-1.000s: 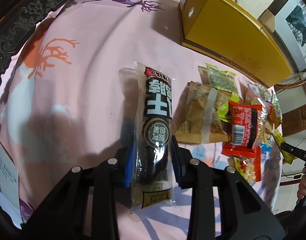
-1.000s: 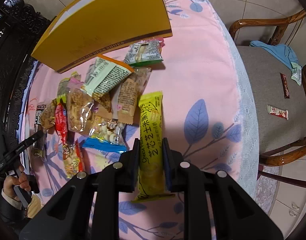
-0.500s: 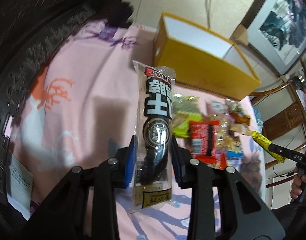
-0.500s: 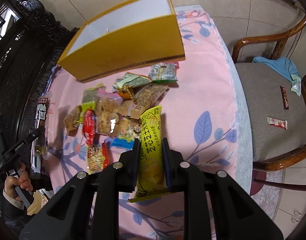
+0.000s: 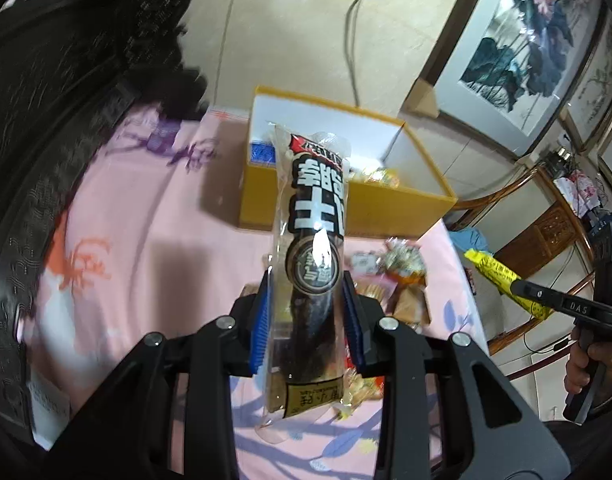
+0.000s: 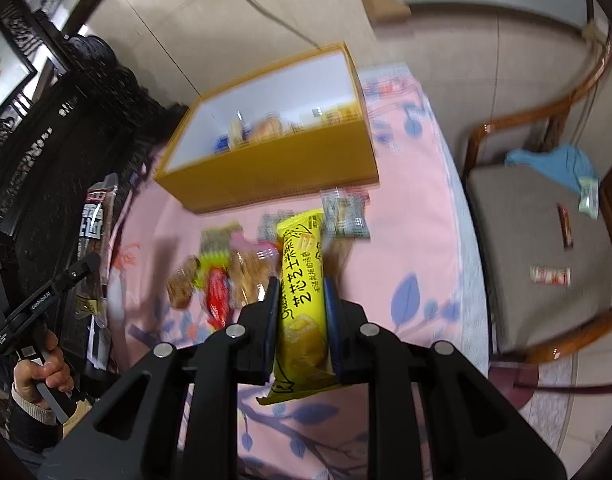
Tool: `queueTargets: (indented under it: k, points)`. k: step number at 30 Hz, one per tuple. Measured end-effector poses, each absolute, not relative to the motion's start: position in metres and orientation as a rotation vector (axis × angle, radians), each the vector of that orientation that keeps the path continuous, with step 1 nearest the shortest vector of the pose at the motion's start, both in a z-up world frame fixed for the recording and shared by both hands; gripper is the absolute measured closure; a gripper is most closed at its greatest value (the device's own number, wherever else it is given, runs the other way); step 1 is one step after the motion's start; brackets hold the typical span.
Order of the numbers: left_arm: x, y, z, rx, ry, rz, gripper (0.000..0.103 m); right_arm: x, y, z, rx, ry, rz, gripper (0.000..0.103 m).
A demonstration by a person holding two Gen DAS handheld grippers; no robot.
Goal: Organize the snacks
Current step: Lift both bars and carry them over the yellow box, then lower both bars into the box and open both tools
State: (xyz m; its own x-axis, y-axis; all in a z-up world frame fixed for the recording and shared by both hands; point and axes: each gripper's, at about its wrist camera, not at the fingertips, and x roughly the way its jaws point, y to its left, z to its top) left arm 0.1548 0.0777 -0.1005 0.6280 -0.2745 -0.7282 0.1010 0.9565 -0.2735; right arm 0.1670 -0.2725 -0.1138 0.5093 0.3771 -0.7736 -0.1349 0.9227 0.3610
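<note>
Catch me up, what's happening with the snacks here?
A person holds a snack in each hand-held gripper. The left hand-held gripper is shut on a long black-labelled packet; the right hand-held gripper is shut on a yellow packet. Both are off the pink tablecloth. The open yellow box ahead already holds some snacks; more lie loose.

A black-and-clear snack wrapper (image 5: 311, 264) with white lettering, a bright yellow snack packet (image 6: 304, 296), a yellow cardboard box (image 6: 274, 168) (white inside), pink tablecloth (image 5: 146, 208) patterned with blue leaves.
</note>
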Motion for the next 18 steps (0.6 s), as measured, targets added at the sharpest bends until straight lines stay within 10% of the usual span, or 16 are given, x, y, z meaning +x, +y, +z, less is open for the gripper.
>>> queueTargets:
  k: [18]
  points:
    - [0.289, 0.028, 0.014, -0.153, 0.640, -0.322, 0.071, 0.292, -0.238, -0.004, 0.176, 0.657, 0.368, 0.081]
